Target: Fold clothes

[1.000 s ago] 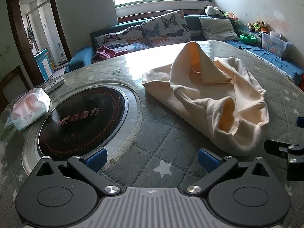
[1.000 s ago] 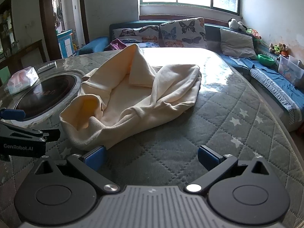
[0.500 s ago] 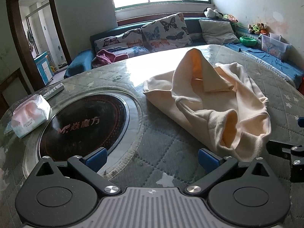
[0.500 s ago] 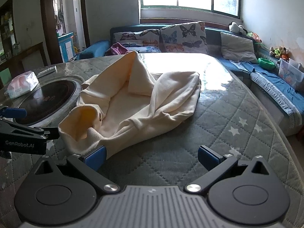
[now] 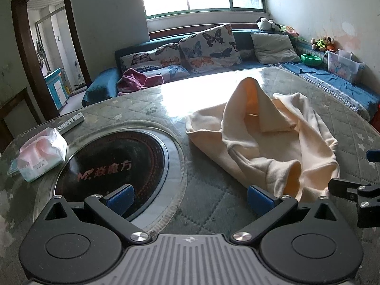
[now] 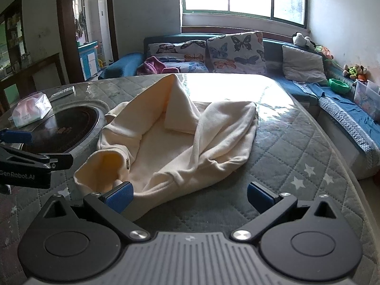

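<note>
Both pairs of blue fingertips are spread wide, gripping nothing. On the left gripper the right-hand pad sits just at the near hem of the cream garment, where a cuff-like opening gapes toward it; whether pad and cloth touch I cannot tell. Its other pad hangs over the edge of the black round hotplate set into the table. The right gripper comes at the same garment from the other side: its left pad is right against the front fold beside the open cuff, with cloth bulging behind it, while its right pad stands over bare quilted tabletop, well clear of the fabric.

That garment lies crumpled on the grey star-patterned cover, between the two tools, one part peaked up toward the window and a flap folded over its middle. At the left edge of the right wrist view the other tool's black arm reaches in just beside the cuff.

Over by the hotplate a tissue pack and a remote rest on the table.
</note>
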`<state>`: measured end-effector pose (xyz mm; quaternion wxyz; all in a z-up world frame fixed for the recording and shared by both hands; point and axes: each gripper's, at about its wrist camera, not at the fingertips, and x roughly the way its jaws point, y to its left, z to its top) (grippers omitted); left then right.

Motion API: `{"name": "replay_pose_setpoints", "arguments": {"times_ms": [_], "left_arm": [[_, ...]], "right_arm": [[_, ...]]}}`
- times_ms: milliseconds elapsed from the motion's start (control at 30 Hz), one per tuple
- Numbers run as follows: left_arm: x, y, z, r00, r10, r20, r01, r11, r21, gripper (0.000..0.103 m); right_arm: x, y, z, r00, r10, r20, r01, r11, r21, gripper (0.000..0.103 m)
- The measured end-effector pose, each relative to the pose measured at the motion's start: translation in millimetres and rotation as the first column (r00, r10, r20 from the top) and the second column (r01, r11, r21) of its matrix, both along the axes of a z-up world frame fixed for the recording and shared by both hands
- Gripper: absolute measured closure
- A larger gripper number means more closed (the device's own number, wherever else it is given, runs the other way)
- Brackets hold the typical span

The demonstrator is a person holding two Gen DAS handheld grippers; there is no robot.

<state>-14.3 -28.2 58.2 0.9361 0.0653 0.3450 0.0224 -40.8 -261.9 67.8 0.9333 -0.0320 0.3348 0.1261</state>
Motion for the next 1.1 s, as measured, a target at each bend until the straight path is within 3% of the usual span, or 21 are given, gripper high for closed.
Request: {"name": "replay_pose_setpoints", "arguments": {"times_ms": [233, 500, 700, 1000, 1100], "left_arm": [[13, -8, 4, 0.999, -0.034, 0.015, 0.033, 0.999, 0.016, 0.000], [52, -24, 18, 0.992, -0.111, 0.067, 0.108, 0.993, 0.056, 0.002], [98, -32, 22, 0.985, -0.155, 0.074, 0.150, 0.986, 0.077, 0.019], [163, -48, 7, 0.963, -0.268, 0.022, 0.266, 0.963, 0.043, 0.044], [176, -52, -5, 0.956, -0.293, -0.011, 0.293, 0.956, 0.022, 0.068]], "right_arm": [[14, -2, 3, 1.000, 0.006, 0.007, -0.006, 1.000, 0.000, 0.001], [41, -10, 9, 1.000, 0.002, 0.019, -0.002, 1.000, 0.003, 0.009], [75, -17, 14, 1.000, 0.003, 0.017, -0.003, 1.000, 0.012, 0.014], [137, -28, 13, 0.999, -0.037, -0.012, 0.037, 0.998, 0.044, 0.031], [158, -29, 10, 0.998, -0.047, -0.030, 0.048, 0.998, 0.049, 0.036]]}}
